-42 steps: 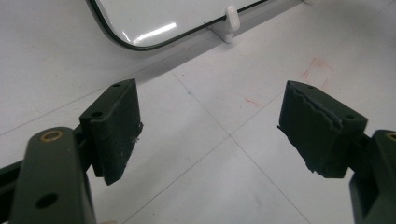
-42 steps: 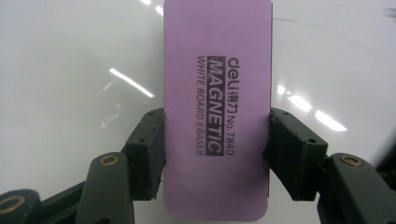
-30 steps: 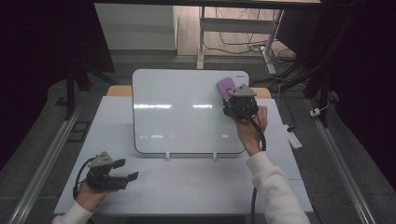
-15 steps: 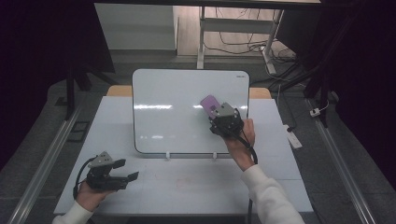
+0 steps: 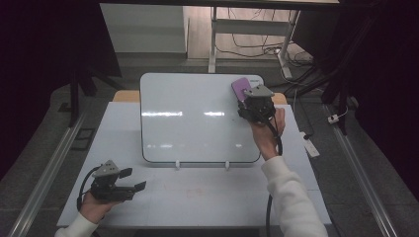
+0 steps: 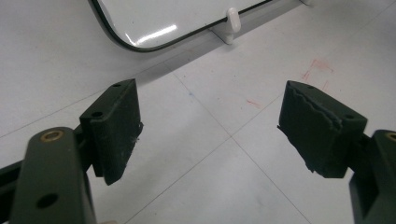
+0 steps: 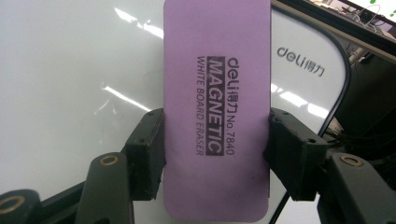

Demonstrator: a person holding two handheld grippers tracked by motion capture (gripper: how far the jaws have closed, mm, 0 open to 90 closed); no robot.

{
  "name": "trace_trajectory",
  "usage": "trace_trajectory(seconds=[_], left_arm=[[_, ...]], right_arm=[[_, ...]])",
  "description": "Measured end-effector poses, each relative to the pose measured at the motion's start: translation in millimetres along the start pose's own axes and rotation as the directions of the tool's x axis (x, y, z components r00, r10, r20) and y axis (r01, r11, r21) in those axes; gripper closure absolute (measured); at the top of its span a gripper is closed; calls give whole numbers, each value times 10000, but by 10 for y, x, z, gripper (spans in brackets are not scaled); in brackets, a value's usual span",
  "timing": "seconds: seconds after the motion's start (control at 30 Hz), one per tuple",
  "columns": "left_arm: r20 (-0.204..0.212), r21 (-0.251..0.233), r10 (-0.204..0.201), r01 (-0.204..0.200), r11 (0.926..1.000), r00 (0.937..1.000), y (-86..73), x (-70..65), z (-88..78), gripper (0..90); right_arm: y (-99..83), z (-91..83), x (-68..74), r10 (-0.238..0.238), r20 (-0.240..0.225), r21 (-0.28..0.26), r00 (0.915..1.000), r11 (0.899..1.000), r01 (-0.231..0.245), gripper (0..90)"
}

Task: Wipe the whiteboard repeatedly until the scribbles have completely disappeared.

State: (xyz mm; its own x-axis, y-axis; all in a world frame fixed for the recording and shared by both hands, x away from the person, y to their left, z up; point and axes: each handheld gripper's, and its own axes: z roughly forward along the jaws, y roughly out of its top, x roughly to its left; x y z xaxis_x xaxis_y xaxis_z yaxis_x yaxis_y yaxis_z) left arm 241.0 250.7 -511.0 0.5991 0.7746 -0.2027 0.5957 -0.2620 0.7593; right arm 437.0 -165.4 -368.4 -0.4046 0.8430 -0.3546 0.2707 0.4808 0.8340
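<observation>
Two grippers at a white table (image 5: pixel 207 207). Right gripper (image 5: pixel 249 98), jaws clamped on a purple eraser (image 7: pixel 217 93), has swept from mid-board back to the whiteboard's (image 5: pixel 192 118) far right corner, suggesting a wiping stroke across an already clean surface. Eraser label: "deli MAGNETIC WHITE BOARD ERASER No.7840"; board marked "deli". Left gripper (image 5: pixel 129 180), jaws apart and empty, rests near the table's near left corner.

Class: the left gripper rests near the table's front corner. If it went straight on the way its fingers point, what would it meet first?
Probably the bare table top, then the whiteboard at its lower edge; the left gripper is open and depth is unclear.
</observation>
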Motion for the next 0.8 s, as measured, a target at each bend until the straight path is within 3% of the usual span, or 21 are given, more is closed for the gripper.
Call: trace_trajectory(seconds=[0.13,0.2,0.33,0.4,0.5,0.57,0.63,0.8], left_arm=[[32,27,1,-1,10000,10000,3,-7,10,219],[15,3,-3,3,10000,10000,2,-10,5,219],[9,6,-16,16,10000,10000,1,-2,3,219],[32,16,-1,1,10000,10000,2,-8,7,219],[46,17,28,-28,10000,10000,3,-8,7,219],[26,3,-6,6,10000,10000,0,-6,2,219],[23,2,-7,7,10000,10000,0,-1,1,219],[38,-6,-8,8,10000,10000,2,-6,2,219]], right_arm=[[70,23,58,-183,-74,2,9998,9998,183,409],[87,24,155,-635,-275,93,9976,9979,638,409],[47,15,424,-1478,-811,268,9857,9883,1504,409],[-11,1,583,-1927,-1032,326,9758,9799,1969,410],[-86,-24,687,-2162,-1240,329,9684,9745,2218,409],[-117,-38,686,-2240,-1213,358,9670,9726,2298,409],[-141,-49,605,-2048,-1040,426,9733,9768,2101,409],[-189,-77,190,-918,-315,385,9953,9949,930,409]])
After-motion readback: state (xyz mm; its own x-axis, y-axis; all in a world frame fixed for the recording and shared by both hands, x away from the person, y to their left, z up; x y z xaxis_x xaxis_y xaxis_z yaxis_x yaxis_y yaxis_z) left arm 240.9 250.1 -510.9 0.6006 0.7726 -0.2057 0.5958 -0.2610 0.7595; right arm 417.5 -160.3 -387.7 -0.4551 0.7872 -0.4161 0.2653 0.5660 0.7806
